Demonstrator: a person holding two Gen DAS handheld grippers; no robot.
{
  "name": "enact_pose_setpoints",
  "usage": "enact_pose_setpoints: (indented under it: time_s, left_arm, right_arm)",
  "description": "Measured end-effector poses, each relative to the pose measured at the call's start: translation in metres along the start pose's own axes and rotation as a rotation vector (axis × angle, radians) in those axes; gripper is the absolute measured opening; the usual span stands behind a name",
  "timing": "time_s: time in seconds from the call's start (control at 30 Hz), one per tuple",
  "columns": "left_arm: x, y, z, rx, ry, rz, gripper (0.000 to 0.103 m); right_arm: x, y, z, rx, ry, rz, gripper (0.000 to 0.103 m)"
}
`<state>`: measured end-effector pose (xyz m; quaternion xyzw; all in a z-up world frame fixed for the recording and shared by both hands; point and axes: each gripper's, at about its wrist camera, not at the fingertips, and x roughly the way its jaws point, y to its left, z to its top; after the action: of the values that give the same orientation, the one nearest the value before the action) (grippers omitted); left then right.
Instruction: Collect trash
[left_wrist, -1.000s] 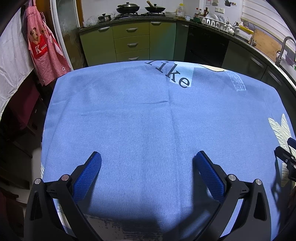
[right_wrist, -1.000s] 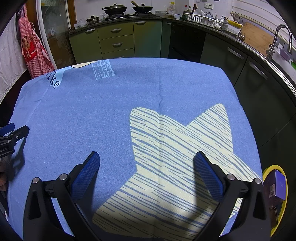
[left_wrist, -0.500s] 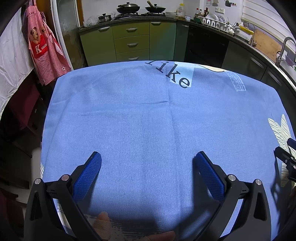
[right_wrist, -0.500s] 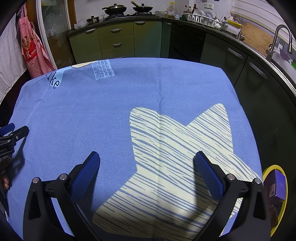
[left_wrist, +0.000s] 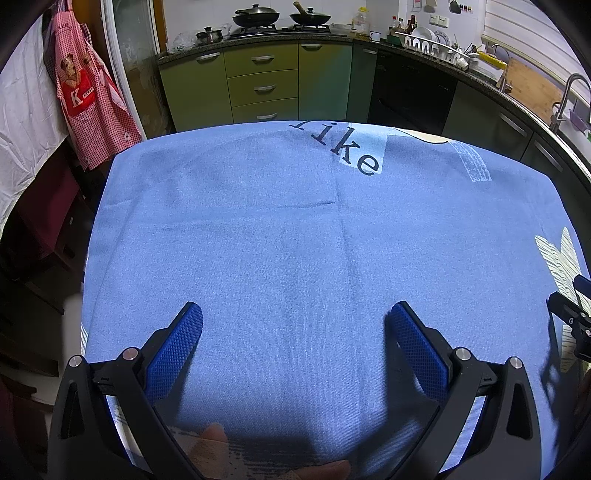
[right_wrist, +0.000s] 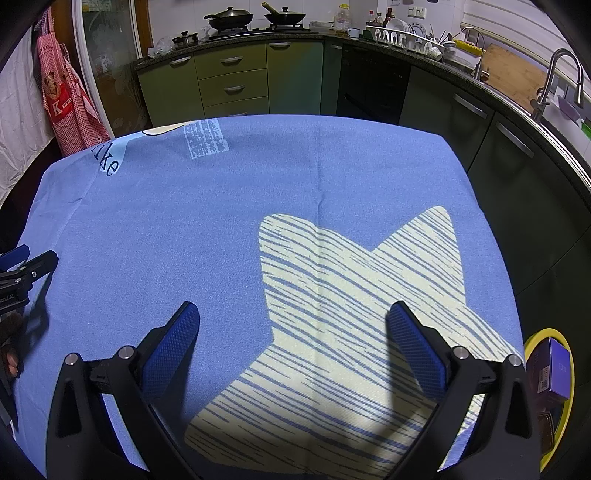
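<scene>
My left gripper (left_wrist: 295, 308) hangs open over the blue tablecloth (left_wrist: 280, 236), with nothing between its blue pads. My right gripper (right_wrist: 292, 306) is open too, above the cloth's cream striped print (right_wrist: 354, 280), and holds nothing. No loose trash shows on the cloth in either view. Beyond the table's right edge, low down, stands a yellow-rimmed bin (right_wrist: 543, 334) with a purple box (right_wrist: 558, 369) inside it. Each gripper shows at the edge of the other's view: the right gripper (left_wrist: 576, 314) and the left gripper (right_wrist: 26, 267).
Green kitchen cabinets (left_wrist: 262, 85) and a dark counter with a sink tap (right_wrist: 554, 74) run behind and to the right of the table. A red checked apron (left_wrist: 85, 99) hangs at the left. A person's fingers (left_wrist: 212, 439) show at the cloth's near edge.
A person's fingers have come into sight at the bottom edge of the left wrist view. Both grippers stay open and in the same place.
</scene>
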<state>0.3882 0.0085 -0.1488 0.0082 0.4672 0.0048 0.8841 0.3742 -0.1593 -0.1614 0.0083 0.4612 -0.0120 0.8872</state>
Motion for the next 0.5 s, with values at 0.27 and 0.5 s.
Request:
enact_pose_setpoints:
  time_s: [0.27, 0.5]
  left_arm:
    - [0.0, 0.0, 0.0001, 0.0, 0.0, 0.0, 0.1]
    - [0.0002, 0.0, 0.0004, 0.0, 0.0, 0.0, 0.1]
  right_arm:
    - [0.0002, -0.0014, 0.0004, 0.0, 0.0, 0.001, 0.098]
    - [0.0002, -0.0011, 0.0006, 0.0, 0.0, 0.001, 0.098]
